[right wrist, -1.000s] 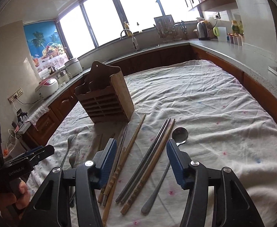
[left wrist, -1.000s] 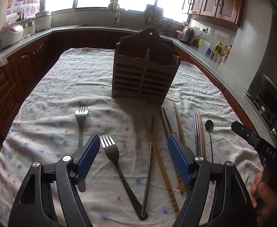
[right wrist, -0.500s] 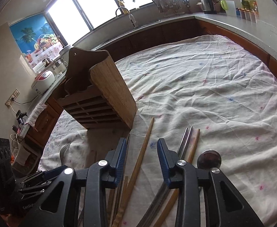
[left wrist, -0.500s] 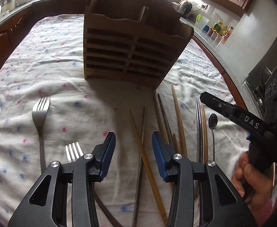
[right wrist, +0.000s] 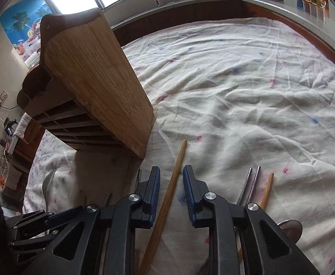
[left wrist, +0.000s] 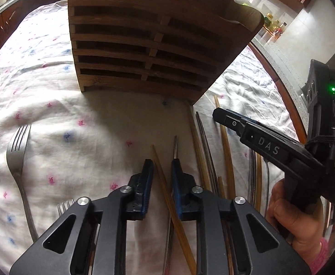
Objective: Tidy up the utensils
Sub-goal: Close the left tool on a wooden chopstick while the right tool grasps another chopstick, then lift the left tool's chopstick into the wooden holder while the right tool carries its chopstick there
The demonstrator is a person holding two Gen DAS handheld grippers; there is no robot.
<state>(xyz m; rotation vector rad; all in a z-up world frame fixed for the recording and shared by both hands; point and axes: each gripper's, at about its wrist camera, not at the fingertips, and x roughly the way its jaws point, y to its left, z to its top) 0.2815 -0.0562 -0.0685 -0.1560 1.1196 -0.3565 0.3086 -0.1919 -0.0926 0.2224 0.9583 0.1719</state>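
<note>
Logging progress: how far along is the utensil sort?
Done: nothing visibly stowed in the wooden holder. In hand: the left gripper straddles one bamboo chopstick, the right gripper straddles another; neither is clamped. Left: the fork, metal chopsticks and the rest on the cloth.

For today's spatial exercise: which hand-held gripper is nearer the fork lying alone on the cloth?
Left. The left hand-held gripper is just right of the fork; the right hand-held gripper lies farther right.

The cloth (right wrist: 247,87) is cream with small pink and blue flowers. The rack (left wrist: 144,45) is brown slatted wood; one chopstick (right wrist: 167,197) tan bamboo, the fork (left wrist: 16,151) silver. Both grippers are black with blue pads (left wrist: 148,183).
</note>
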